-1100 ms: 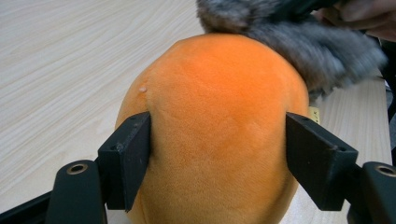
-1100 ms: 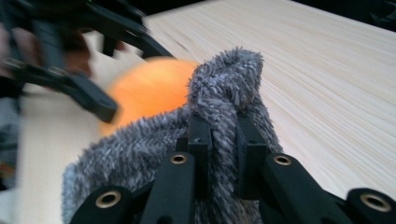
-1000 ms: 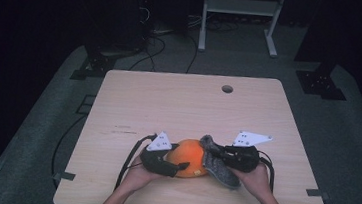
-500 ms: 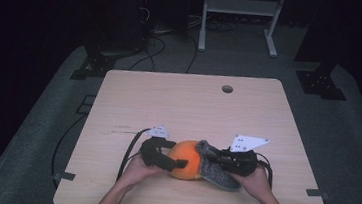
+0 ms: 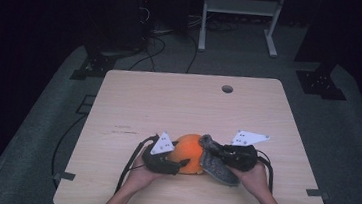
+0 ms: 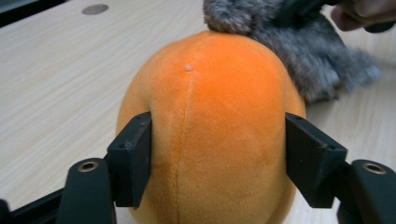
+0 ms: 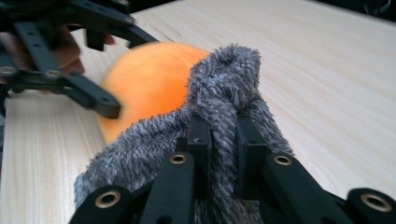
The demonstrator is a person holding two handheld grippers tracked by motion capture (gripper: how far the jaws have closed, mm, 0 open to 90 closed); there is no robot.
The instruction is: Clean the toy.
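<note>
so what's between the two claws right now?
The orange plush ball and the grey furry cloth: left claw straddles the ball, right claw pinches the cloth. High view shows both side by side.

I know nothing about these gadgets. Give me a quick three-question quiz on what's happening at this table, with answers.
1. True or false: the right gripper is clamped on the grey furry fabric.
2. What sits between the pads of the left gripper? A) a wooden block B) the orange plush ball C) a metal cup
3. Fill in: the table has a small round ____ near its far edge.

Key:
1. True: its jaws pinch a fold of the fabric.
2. B: the jaws have just been closing in, with a pad on each side of the ball.
3. hole
</note>
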